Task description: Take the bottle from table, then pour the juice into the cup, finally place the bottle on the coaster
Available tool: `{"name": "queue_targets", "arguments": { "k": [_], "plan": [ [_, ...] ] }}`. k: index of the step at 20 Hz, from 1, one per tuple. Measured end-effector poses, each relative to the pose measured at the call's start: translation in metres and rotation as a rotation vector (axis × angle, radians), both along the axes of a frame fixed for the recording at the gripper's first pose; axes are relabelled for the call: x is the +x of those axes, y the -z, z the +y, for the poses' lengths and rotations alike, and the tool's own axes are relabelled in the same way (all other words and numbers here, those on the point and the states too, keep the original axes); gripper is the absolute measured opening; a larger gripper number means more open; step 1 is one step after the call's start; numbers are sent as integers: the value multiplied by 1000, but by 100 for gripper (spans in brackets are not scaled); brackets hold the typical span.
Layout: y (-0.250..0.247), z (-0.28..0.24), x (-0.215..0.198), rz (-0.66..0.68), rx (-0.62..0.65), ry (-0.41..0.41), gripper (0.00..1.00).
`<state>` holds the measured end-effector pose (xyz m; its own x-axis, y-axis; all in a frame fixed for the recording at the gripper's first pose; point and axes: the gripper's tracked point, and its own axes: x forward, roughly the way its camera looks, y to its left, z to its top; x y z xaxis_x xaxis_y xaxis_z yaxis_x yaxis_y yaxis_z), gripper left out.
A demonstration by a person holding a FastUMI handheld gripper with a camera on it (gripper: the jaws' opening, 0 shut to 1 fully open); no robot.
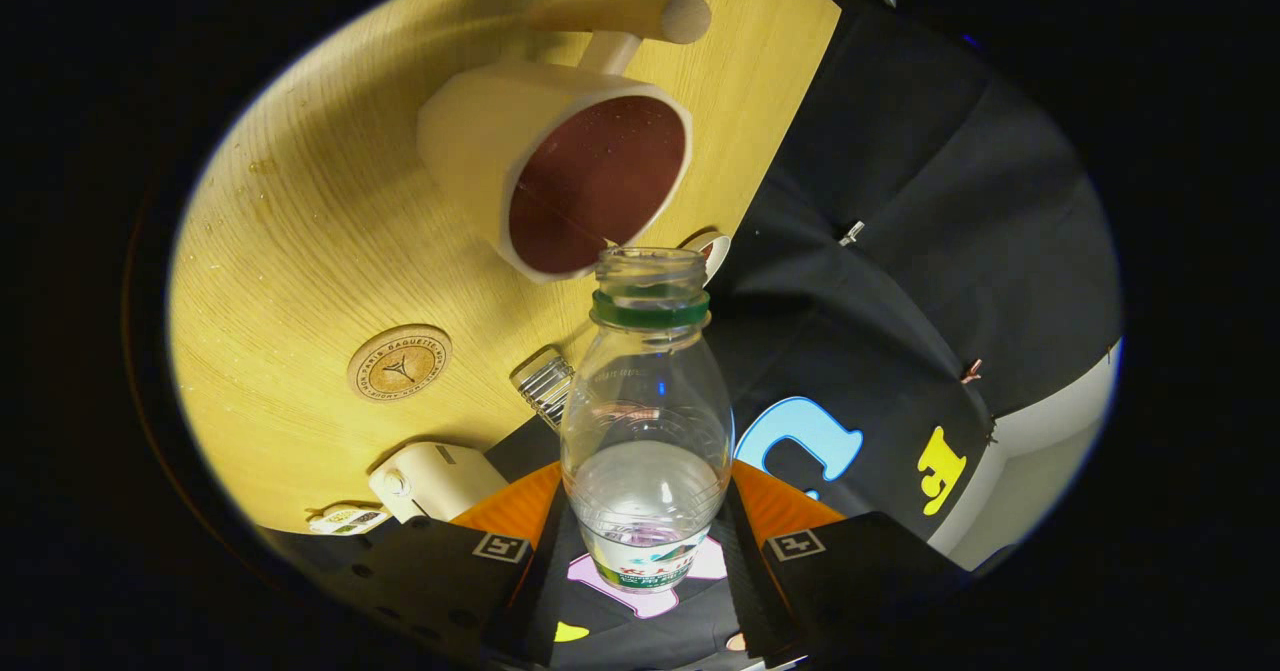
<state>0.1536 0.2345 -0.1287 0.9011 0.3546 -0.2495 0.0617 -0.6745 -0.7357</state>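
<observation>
Between the clamped gripper (pixel 645 551) fingers, the bottle (pixel 646 421) tips toward the cup (pixel 560 166); misaligned mouth could spill juice onto the table (pixel 300 251).

My gripper (pixel 648 551) shows as two broad, flat-faced blocks, each carrying a small square white-bordered marker near its inner corner, with orange panels rising behind them and small round holes.

Gripper (pixel 646 551) tilted, jaws clamped on bottle (pixel 646 431) from both sides.
</observation>
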Motion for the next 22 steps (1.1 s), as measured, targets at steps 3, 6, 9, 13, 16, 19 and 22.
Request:
{"name": "queue_targets", "arguments": {
  "k": [3,6,9,13,16,19,22],
  "plan": [
    [1,0,0,5,2,4,71],
    [1,4,-1,8,4,2,71],
    [3,5,-3,12,-1,0,71],
    [5,3,-5,19,-7,5,71],
    [9,2,-4,31,-10,19,71],
    [11,-3,-7,51,7,56,71],
    [14,-13,-11,86,44,110,71]
  ]
}}
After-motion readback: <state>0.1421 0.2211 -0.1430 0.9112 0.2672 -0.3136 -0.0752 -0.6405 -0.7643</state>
